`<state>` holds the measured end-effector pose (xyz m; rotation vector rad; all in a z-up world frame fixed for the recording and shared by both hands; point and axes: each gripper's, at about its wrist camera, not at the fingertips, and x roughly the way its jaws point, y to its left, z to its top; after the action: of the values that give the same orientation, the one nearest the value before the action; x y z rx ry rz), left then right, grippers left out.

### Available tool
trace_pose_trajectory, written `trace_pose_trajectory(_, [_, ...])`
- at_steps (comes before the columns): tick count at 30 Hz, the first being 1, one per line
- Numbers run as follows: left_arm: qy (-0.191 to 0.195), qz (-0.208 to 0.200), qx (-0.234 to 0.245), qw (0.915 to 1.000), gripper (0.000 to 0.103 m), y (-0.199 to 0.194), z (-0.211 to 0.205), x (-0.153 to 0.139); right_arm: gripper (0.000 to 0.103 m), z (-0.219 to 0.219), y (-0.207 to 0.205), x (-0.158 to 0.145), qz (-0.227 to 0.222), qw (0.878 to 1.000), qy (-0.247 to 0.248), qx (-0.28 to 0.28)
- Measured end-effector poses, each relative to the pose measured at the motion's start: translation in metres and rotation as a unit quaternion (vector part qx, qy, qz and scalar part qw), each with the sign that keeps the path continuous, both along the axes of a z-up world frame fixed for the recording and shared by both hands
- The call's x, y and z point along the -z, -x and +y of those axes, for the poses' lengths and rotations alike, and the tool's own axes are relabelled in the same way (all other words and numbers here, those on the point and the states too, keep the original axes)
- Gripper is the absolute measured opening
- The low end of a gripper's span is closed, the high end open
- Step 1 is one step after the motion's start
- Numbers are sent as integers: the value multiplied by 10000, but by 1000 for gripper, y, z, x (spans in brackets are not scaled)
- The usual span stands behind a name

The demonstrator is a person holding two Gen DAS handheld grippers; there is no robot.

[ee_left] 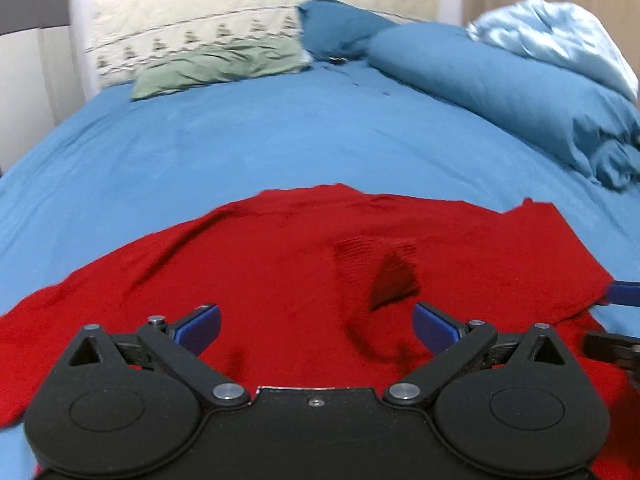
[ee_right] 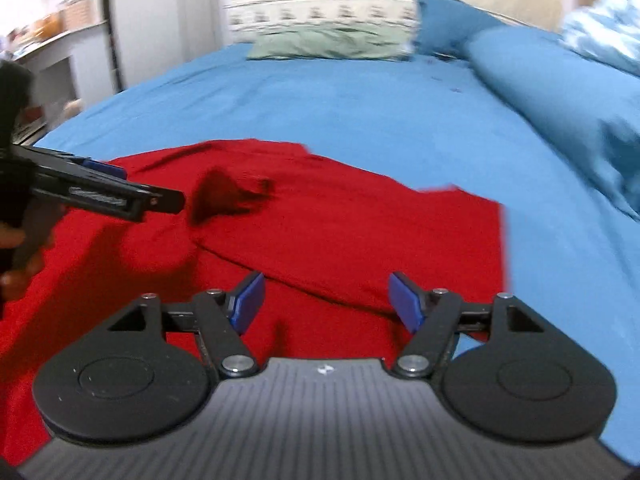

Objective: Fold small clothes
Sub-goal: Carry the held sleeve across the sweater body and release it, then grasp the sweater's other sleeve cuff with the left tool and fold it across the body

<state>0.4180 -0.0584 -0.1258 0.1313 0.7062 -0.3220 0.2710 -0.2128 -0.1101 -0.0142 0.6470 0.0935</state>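
Note:
A red knitted garment [ee_left: 260, 256] lies spread on the blue bedsheet [ee_left: 240, 140], with its ribbed neck opening [ee_left: 384, 272] near the middle. My left gripper [ee_left: 316, 326] is open and empty just above the garment's near part. In the right wrist view the same garment [ee_right: 360, 232] lies under my right gripper [ee_right: 326, 300], which is open and empty over a fold line. The left gripper also shows there at the left edge [ee_right: 132, 196], next to the neck opening [ee_right: 224, 194].
A green pillow [ee_left: 216, 68] and a cream patterned headboard cushion [ee_left: 240, 12] lie at the far end. A rolled blue duvet [ee_left: 500, 88] runs along the right side with a pale blue cloth [ee_left: 560, 36] on it. White furniture [ee_right: 80, 52] stands left of the bed.

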Motion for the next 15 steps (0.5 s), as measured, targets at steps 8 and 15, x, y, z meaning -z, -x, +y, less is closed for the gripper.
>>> trace_pose_trajectory(8, [129,409,540,9976,36,-25,-21,22,90,-49,34,3,-90,9977,-175,641])
trace_pose_trajectory(15, [350,-139,201,9991,11,-15,0,1,90,-52,27,9,-32,9966,-363,737])
